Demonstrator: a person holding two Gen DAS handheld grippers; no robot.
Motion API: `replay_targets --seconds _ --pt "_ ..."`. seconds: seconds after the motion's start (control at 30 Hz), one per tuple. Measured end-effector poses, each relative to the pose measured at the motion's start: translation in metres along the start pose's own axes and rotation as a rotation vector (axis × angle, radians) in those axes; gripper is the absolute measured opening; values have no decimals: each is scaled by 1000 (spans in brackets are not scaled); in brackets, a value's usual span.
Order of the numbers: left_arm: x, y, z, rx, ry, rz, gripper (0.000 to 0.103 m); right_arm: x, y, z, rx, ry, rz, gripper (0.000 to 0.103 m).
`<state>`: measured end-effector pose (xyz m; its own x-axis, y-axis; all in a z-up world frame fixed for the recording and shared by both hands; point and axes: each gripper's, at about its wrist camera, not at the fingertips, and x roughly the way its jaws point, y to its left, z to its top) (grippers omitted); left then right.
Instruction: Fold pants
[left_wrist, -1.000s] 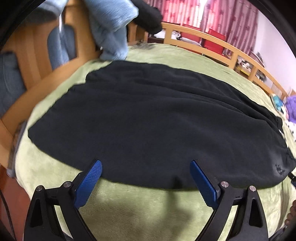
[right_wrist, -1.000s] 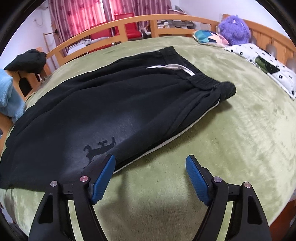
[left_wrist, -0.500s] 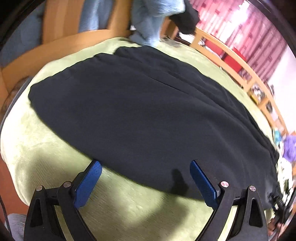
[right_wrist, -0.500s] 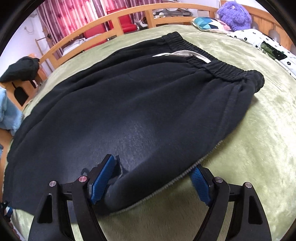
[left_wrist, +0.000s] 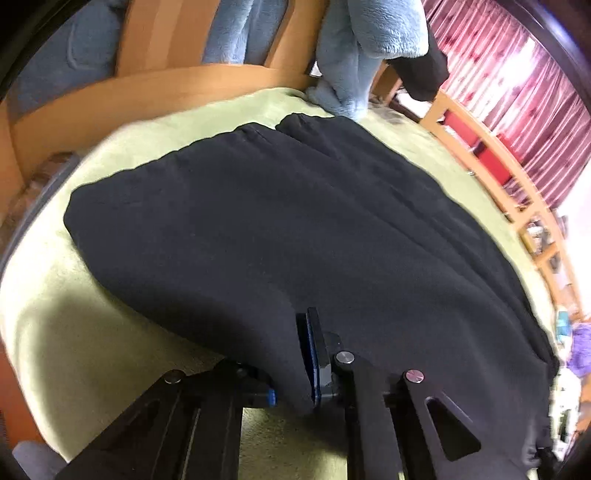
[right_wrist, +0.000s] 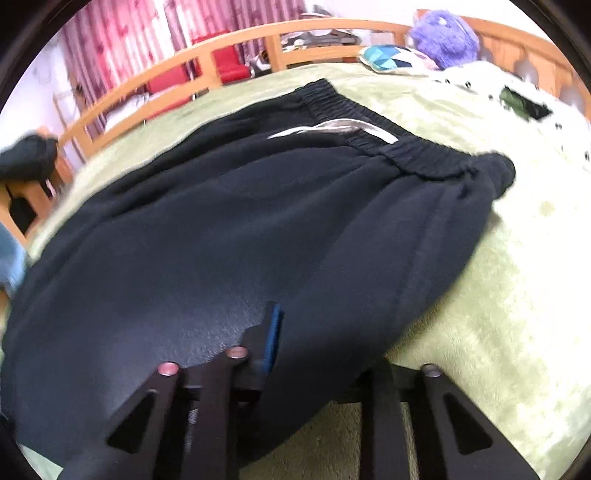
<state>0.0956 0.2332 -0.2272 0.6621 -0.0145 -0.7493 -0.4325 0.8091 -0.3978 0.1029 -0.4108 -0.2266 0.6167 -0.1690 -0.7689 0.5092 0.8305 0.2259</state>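
Black pants (left_wrist: 295, 221) lie spread flat on a green blanket (left_wrist: 74, 350), with the leg ends toward the wooden footboard. My left gripper (left_wrist: 297, 369) is closing its jaws on the near edge of a leg. A fold of black cloth is pinched against its blue pad (left_wrist: 311, 350). In the right wrist view the pants (right_wrist: 221, 240) show an elastic waistband (right_wrist: 406, 158) and a white drawstring (right_wrist: 332, 129). My right gripper (right_wrist: 291, 347) is closing its jaws on the near edge by the hip. Cloth bunches over one finger and hides it.
A light blue fleece (left_wrist: 362, 48) hangs over the wooden bed frame (left_wrist: 147, 85) past the leg ends. Beyond the waistband lie a patterned pillow (right_wrist: 395, 59), a purple plush toy (right_wrist: 443, 33) and a spotted white quilt (right_wrist: 517, 103). A dark garment (right_wrist: 26, 158) sits on a chair.
Both grippers moved forward and down onto the near edge of the pants. Their jaws went from wide open to closed on the cloth. The left gripper also rolled.
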Motion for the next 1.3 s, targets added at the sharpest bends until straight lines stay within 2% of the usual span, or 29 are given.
replay_targets --seconds 0.07,0.23,0.37,0.6,0.7,0.73,0.77,0.83,0.87,0.97,1.0,1.1,1.17,1.23,1.3 --pt "-12 2 -1 4 -15 -29 11 -7 -10 -2 46 2 15 12" --pt "-38 -8 -4 88 -51 -27 10 -37 -22 -12 39 -33 -15 10" --pt "-51 5 -4 60 -44 -46 10 -63 -31 -22 29 -29 -5 9" --pt "-66 19 -10 63 -30 -15 10 -92 -32 -49 -46 -23 -12 10" --pt "-60 19 -13 70 4 9 10 -85 -37 -57 -48 19 12 16" --pt "-58 18 -13 77 9 16 10 -83 -40 -58 -46 32 16 22" --pt "-57 17 -13 86 12 23 10 -82 -45 -58 -31 38 20 35" --pt "-53 17 -13 83 20 34 11 -86 -58 -57 -6 15 -7 51" --pt "-50 18 -12 73 28 31 11 -92 -64 -59 4 2 -12 56" --pt "-38 20 -13 46 61 31 12 -92 -81 -54 35 3 34 63" --pt "-33 21 -12 38 72 36 14 -89 -85 -52 46 13 49 63" --pt "-26 20 -14 17 81 22 29 -79 -88 -45 66 11 67 66" --pt "-23 15 -14 20 81 4 47 -71 -90 -39 94 6 91 72" --pt "-21 10 -12 26 74 2 57 -58 -91 -31 123 8 112 72" --pt "-21 6 -12 29 60 37 58 -48 -93 -24 151 14 124 72"
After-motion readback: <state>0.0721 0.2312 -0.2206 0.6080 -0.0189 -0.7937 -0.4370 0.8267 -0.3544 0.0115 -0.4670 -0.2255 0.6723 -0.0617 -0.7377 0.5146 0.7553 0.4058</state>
